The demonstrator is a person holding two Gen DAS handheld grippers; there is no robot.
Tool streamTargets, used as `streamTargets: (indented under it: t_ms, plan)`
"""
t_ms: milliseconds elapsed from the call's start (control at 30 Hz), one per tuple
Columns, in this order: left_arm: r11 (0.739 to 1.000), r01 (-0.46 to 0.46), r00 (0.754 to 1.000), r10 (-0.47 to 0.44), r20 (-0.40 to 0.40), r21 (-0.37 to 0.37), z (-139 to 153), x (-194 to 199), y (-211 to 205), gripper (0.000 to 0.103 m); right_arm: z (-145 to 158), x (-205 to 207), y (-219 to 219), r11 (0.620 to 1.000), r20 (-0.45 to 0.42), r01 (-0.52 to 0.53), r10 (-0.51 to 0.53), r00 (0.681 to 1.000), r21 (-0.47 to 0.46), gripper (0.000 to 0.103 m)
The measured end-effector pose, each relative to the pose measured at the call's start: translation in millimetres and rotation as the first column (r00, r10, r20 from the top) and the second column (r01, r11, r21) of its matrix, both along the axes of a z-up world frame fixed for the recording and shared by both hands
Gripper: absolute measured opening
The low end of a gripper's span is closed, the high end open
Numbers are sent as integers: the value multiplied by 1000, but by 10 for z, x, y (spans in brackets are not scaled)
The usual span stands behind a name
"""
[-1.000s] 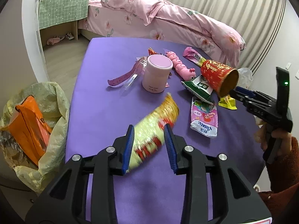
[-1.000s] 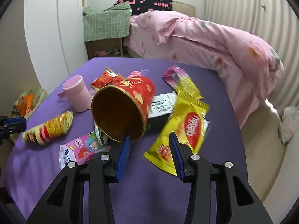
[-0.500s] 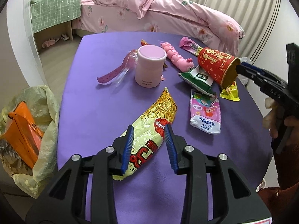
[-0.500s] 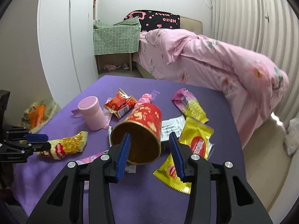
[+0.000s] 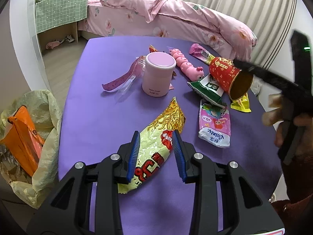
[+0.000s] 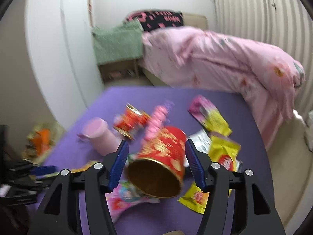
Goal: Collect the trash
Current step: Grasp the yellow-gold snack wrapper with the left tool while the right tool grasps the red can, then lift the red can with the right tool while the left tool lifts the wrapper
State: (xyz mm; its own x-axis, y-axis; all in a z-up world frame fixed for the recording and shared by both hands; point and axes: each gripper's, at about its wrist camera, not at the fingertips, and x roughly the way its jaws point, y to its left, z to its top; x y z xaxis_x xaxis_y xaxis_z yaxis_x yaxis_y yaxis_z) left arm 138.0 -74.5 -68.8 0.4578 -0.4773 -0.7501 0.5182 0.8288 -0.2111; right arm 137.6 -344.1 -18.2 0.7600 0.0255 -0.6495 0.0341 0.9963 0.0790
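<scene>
Now noodle packet (image 5: 156, 146) between open left hand-held gripper (image 5: 156, 154) fingers, on table (image 5: 93, 117).

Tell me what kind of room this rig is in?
Most likely a bedroom at home: a bed with a pink floral duvet sits just behind the purple table, pleated curtains cover the far wall, and small shoes lie under a shelf.

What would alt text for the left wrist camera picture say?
An open left gripper straddles a yellow noodle packet lying on a purple table strewn with wrappers, beside a pink cup. At right, another gripper carries a red paper cup; a trash bag waits left.
</scene>
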Motion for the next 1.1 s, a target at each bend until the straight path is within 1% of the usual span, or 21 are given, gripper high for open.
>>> streamTargets:
  t_ms: [33,100,133,167,233,267,367,500,633,767,833,867,900,1000,1033,1100]
  plan:
    - [1000,0,1000,0,4,1,2,-14,7,32,-84,25,-26,1000,-27,7,-7,1000,6,59]
    - [1000,2,1000,-2,8,6,1,-27,16,32,-156,2,-60,1000,-48,14,-13,999,17,59]
    - [1000,3,1000,-3,5,9,-10,-18,27,32,-205,-9,-71,1000,-79,16,-15,997,13,59]
    - [1000,2,1000,-2,2,11,-19,-9,34,32,-245,-35,-88,1000,-97,9,-7,995,24,56]
    - [1000,3,1000,-3,-4,18,-36,18,25,32,-275,-129,-140,998,-89,-5,10,996,59,53]
    - [1000,6,1000,-6,-5,20,-42,30,11,32,-267,-172,-153,998,-85,-4,9,996,62,52]
    - [999,16,1000,-16,-11,39,-80,63,-54,32,-200,-308,-171,998,-65,-17,20,998,56,51]
    - [995,27,1000,-28,2,92,-125,54,-174,32,-91,-397,-124,998,-46,-39,42,998,51,51]
    - [993,3,1000,-5,15,118,-123,24,-201,32,-4,-451,17,996,-29,-80,81,996,30,51]
    - [995,22,999,-27,47,96,-46,-26,-133,33,33,-508,144,993,-15,-114,114,993,-1,51]
    - [994,41,997,-48,64,97,-14,-19,-105,36,14,-533,171,992,-17,-124,124,992,-4,51]
    - [994,68,996,-72,54,87,-17,-2,-99,42,-3,-541,171,992,-20,-127,127,992,1,51]
    - [993,82,995,-86,47,85,-30,11,-97,43,-26,-551,168,992,-24,-129,130,991,11,51]
    - [985,123,992,-125,12,118,-127,60,-109,43,-81,-587,150,991,-32,-132,133,991,27,51]
    - [982,129,992,-130,0,137,-167,66,-118,43,-99,-605,147,991,-35,-131,132,991,30,51]
    - [980,129,991,-130,-3,150,-188,46,-133,43,-145,-627,134,991,-45,-130,131,990,38,52]
